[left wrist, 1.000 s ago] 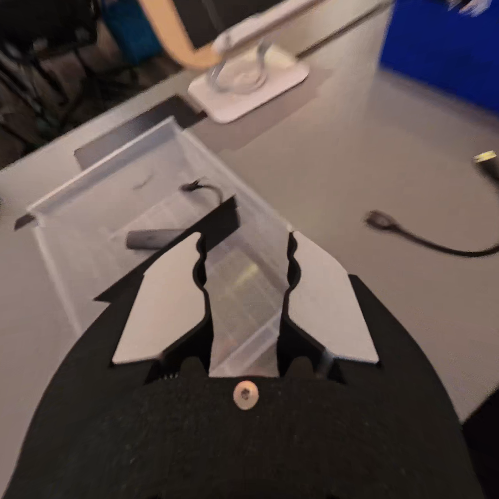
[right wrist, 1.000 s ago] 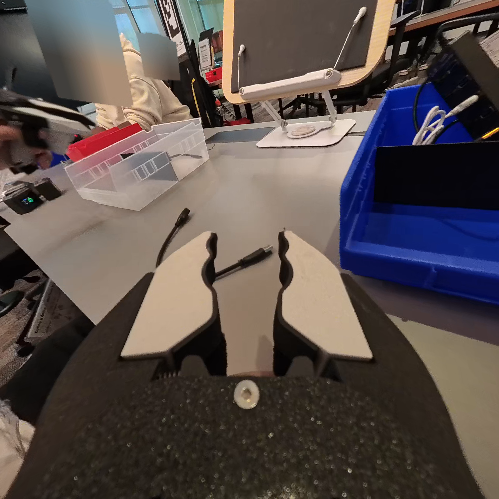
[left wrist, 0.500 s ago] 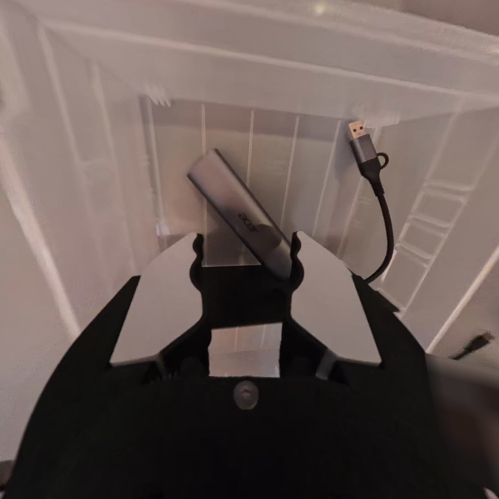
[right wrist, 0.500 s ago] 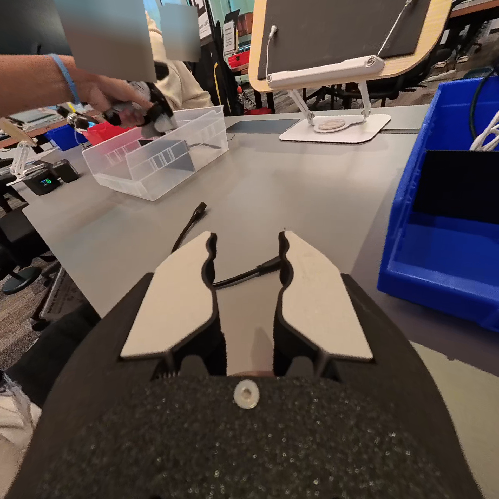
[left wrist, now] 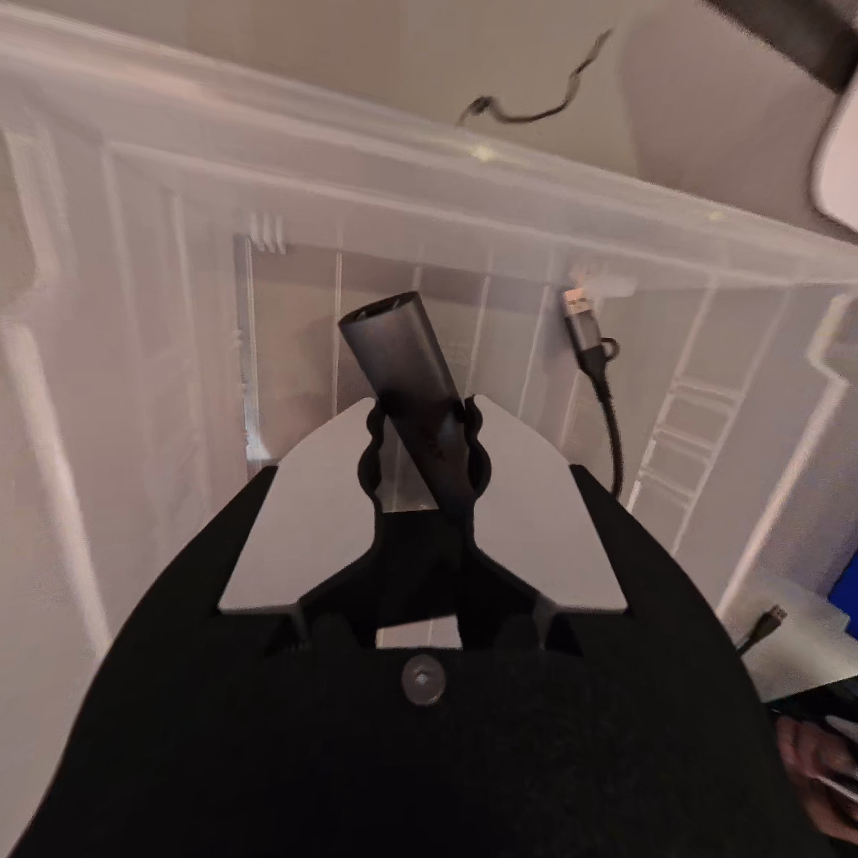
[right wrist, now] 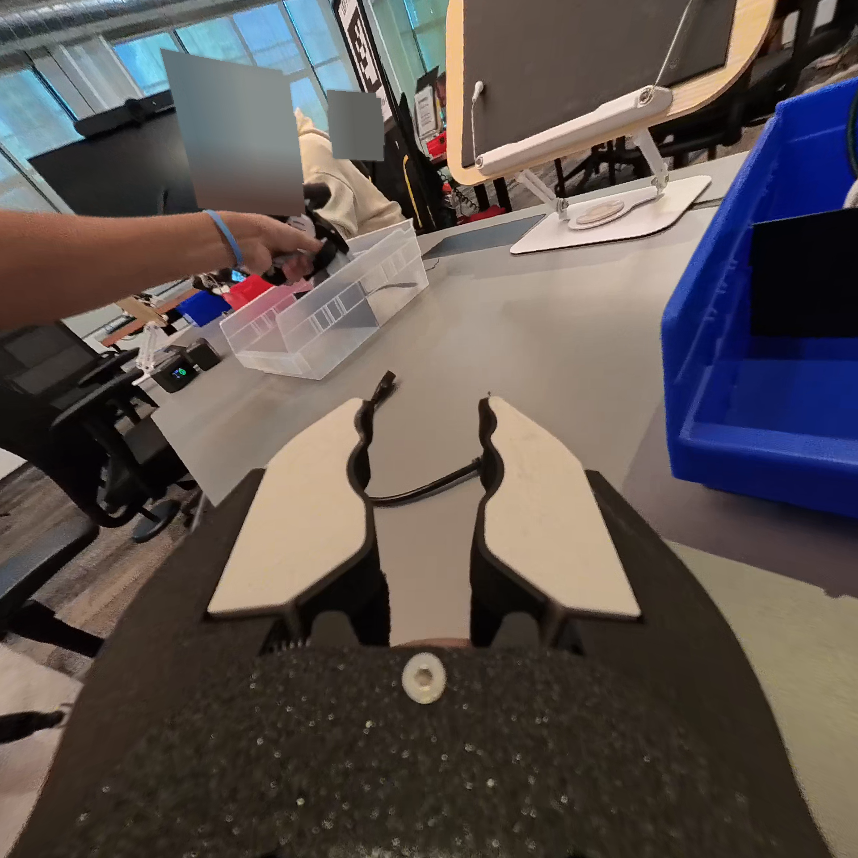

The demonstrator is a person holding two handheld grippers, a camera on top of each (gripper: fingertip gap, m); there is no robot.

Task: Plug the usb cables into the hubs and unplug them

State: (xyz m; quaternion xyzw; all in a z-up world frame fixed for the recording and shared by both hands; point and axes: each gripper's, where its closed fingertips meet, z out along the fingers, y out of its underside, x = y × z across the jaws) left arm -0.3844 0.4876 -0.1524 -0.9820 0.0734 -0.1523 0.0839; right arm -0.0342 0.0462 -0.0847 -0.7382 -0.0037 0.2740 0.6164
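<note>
Inside the bin: the left gripper (left wrist: 422, 408) reached down into the clear plastic bin (left wrist: 464, 185), its fingers (left wrist: 325, 501) clenched on the grey USB hub (left wrist: 399, 357).
Hub: a slim grey metal bar, tilted between the fingertips, its free end pointing up and away toward the far wall of the bin.
Hub's cable: a short braided lead (left wrist: 599, 399) lay in the bin just right of the hub — its silver USB plug pointing at the far wall.
Right gripper: the right gripper (right wrist: 422, 404) hovered low over the grey desk (right wrist: 534, 343), fingers (right wrist: 548, 510) spread apart and holding nothing.
Black USB cable: the cable (right wrist: 418, 490) lay on the desk, crossing the gap between the right fingers without touching them that I could tell; one black plug (right wrist: 384, 383) rested just beyond the left fingertip.
Blue bin: a blue storage bin (right wrist: 724, 371) stood on the desk to the right.
Far side: a person's hand (right wrist: 274, 241) gripped the left gripper over the clear bin; a white stand (right wrist: 613, 218) stood behind.
</note>
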